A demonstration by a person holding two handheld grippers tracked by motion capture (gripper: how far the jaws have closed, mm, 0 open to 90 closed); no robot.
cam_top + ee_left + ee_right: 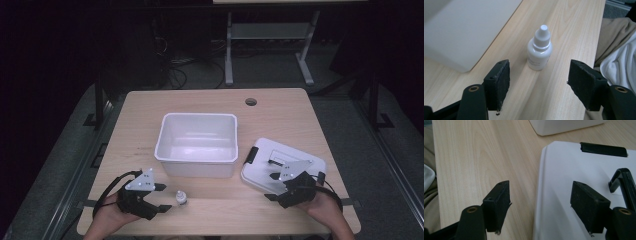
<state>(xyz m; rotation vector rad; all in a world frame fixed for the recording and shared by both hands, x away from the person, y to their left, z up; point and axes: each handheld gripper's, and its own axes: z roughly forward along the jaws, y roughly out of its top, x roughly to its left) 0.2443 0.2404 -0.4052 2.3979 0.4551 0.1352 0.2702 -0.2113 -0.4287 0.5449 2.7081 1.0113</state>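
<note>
High view: white bin (197, 144) beyond dropper bottle (182, 198), lid (280, 165) rightward.

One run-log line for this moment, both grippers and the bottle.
left gripper: open, facing dropper bottle, no contact | bottle: upright on table | right gripper: open over bin lid

Cut-off edges and unreadable details

In the left gripper view the white tub (461, 30) ran off the top and left edges, and faint print on the dropper bottle (539, 48) was too blurred to read. In the right gripper view the white lid (574, 182) was cut by the right and bottom edges, its black handle (624, 182) only partly in frame. In the high view the person's forearms were cropped at the bottom edge, and the bottle was too small for detail.
</note>
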